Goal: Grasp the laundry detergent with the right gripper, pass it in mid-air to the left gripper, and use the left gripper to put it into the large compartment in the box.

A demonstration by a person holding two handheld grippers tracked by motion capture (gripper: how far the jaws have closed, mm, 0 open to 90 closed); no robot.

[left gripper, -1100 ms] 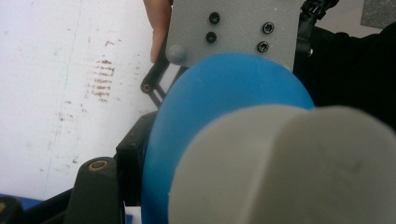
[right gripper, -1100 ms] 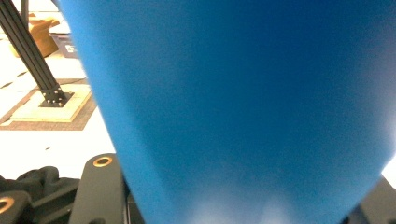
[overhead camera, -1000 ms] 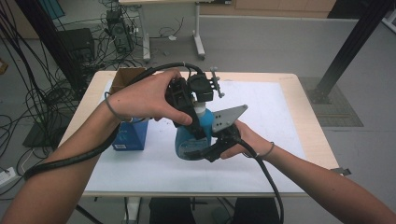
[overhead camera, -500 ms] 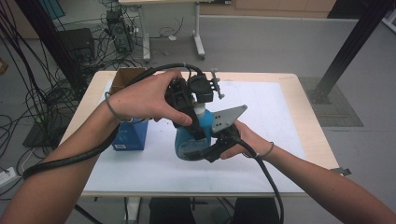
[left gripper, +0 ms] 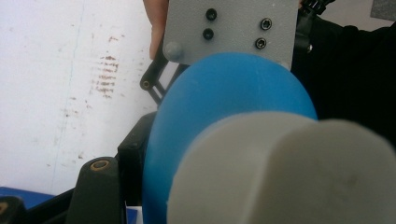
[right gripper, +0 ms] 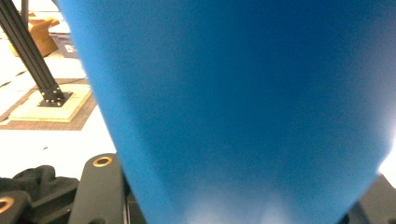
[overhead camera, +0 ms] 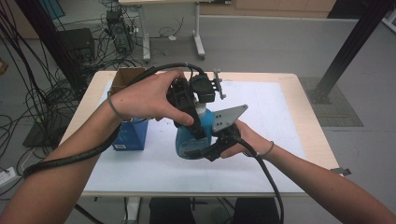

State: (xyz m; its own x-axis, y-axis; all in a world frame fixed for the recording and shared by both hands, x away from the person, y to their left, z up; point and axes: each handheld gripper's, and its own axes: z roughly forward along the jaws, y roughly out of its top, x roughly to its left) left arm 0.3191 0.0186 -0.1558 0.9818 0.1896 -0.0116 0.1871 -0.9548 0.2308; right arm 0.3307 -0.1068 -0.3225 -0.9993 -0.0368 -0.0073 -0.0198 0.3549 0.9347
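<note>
1. The blue bottle has a wide rounded body that narrows toward a pale whitish cap. It is held up over the middle of the bench, between the two grippers.
2. The left gripper comes down onto the top of the bottle. In the left gripper view the cap and the blue shoulder lie very close between its black fingers. Its fingers seem closed around the neck or cap, but the contact itself is hidden, so it cannot be said for sure.
3. The right gripper holds the lower body of the bottle from the person's right side. In the right gripper view the blue wall sits between its two fingers, which press on it from both sides.
4. The grey plate of the right gripper stands just beside the bottle, and in the left gripper view it is behind the blue body.
5. A white sheet covers most of the bench.
6. A blue box stands on the sheet to the left of the bottle, partly covered by the left forearm. Behind it is an open cardboard box; what is inside cannot be seen.
7. Many black cables lie on the floor to the left of the bench.
</note>
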